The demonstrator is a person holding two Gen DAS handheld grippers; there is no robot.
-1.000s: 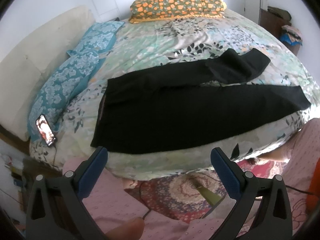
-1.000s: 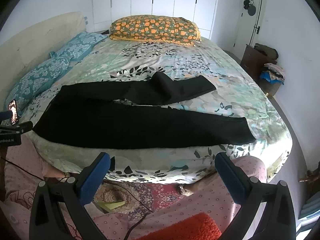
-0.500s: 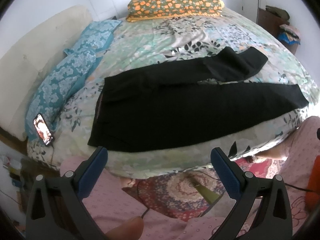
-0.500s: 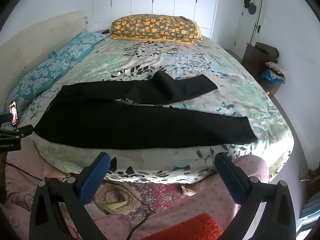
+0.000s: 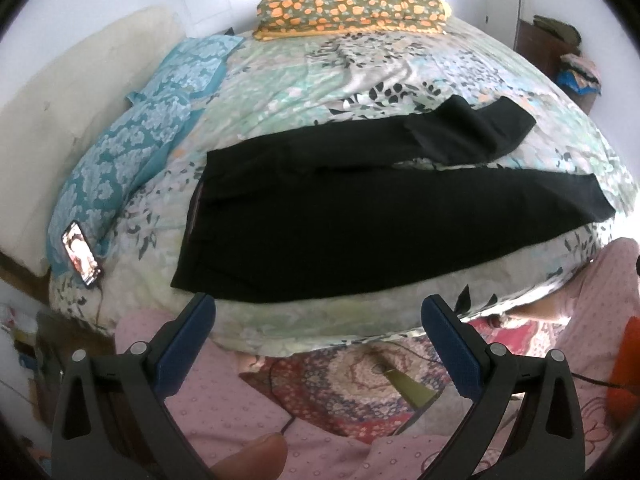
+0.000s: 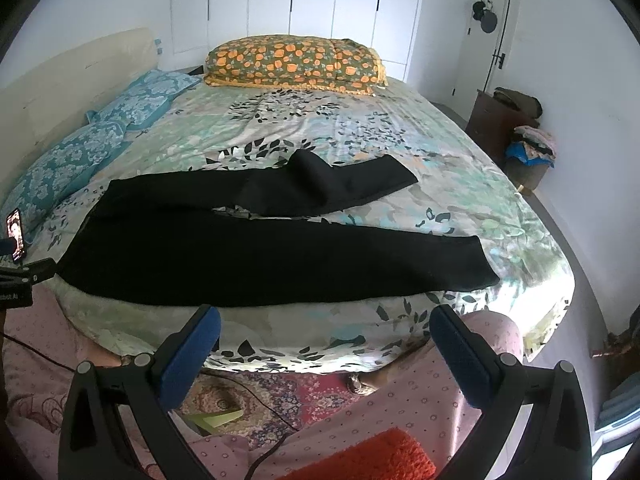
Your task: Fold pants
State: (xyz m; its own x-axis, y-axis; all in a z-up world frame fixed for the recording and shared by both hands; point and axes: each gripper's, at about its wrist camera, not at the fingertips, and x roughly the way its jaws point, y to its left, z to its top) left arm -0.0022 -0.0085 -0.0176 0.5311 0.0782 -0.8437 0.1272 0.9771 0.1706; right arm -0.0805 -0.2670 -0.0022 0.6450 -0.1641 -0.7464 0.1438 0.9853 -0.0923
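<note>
Black pants [image 5: 360, 220] [image 6: 260, 260] lie spread across the near part of the bed [image 5: 360, 80] [image 6: 340, 128], waistband at the left, legs running right. The far leg is shorter and rumpled, with a raised fold near its middle; the near leg lies flat along the bed's front edge. My left gripper [image 5: 318, 316] hangs open just in front of the bed edge, below the waist end, holding nothing. Over by the middle of the near leg, my right gripper [image 6: 324, 320] is also open and empty. Neither gripper touches the pants.
A phone [image 5: 81, 253] [image 6: 15, 234] with a lit screen lies at the bed's left corner beside blue floral pillows [image 5: 132, 152]. An orange-patterned pillow [image 6: 294, 62] sits at the far end. The person's pink-clad legs [image 5: 224, 412] and a patterned rug [image 5: 360, 380] lie below the grippers.
Both grippers have moved slightly closer to the bed and the left view has shifted a little; the pants lie as before and both grippers stay open.
</note>
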